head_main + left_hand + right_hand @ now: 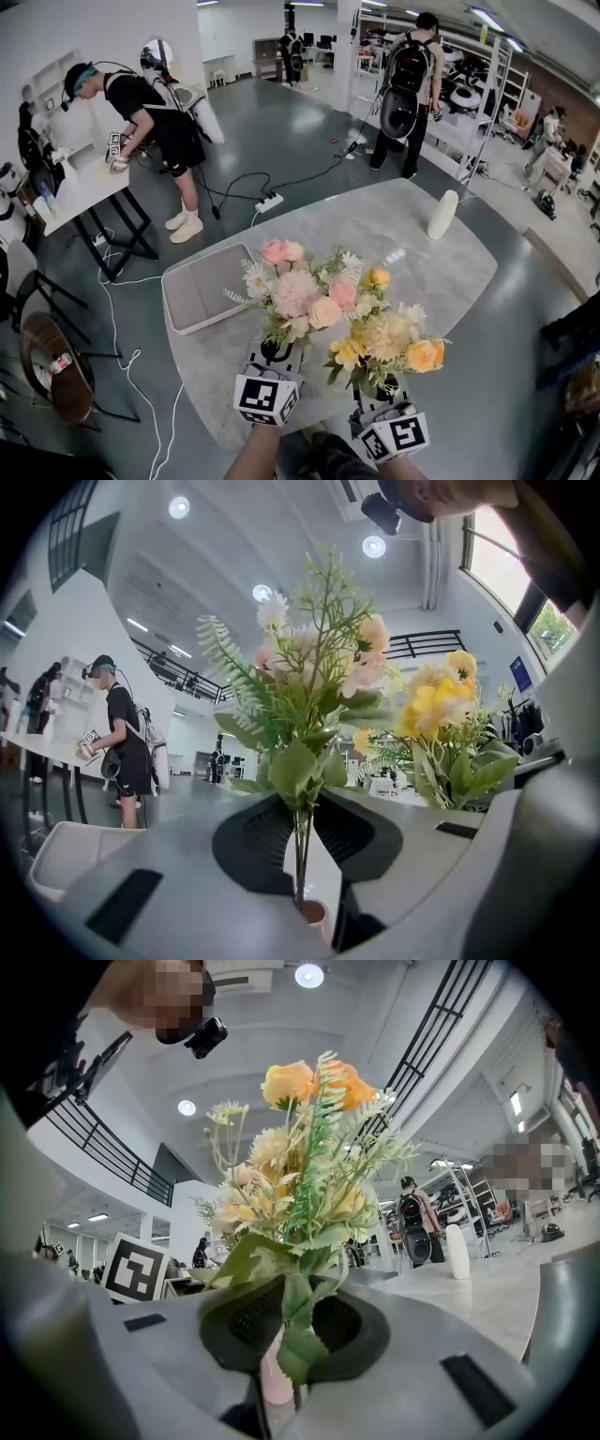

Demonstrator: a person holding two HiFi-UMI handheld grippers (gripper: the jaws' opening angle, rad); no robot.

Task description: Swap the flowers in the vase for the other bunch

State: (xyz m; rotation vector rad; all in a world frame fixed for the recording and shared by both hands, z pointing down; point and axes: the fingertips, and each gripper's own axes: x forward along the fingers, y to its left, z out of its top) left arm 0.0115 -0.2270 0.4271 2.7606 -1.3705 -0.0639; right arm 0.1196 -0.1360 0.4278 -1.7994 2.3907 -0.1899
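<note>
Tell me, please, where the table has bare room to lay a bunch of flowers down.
Bare: the table between the grey tray and the white vase, and its right side nearer than the vase. Crowded: above the near edge, where the left tongs hold the pink bunch and the right tongs the yellow bunch.

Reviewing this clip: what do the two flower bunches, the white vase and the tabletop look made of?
The pink bunch and the yellow bunch: likely artificial, fabric petals and plastic leaves; the leaves look flat, stiff and evenly coloured. The vase: matte white, ceramic or plastic; no glare shows. The tabletop: smooth grey stone-look slab, faintly veined; marble or laminate, unclear.
</note>
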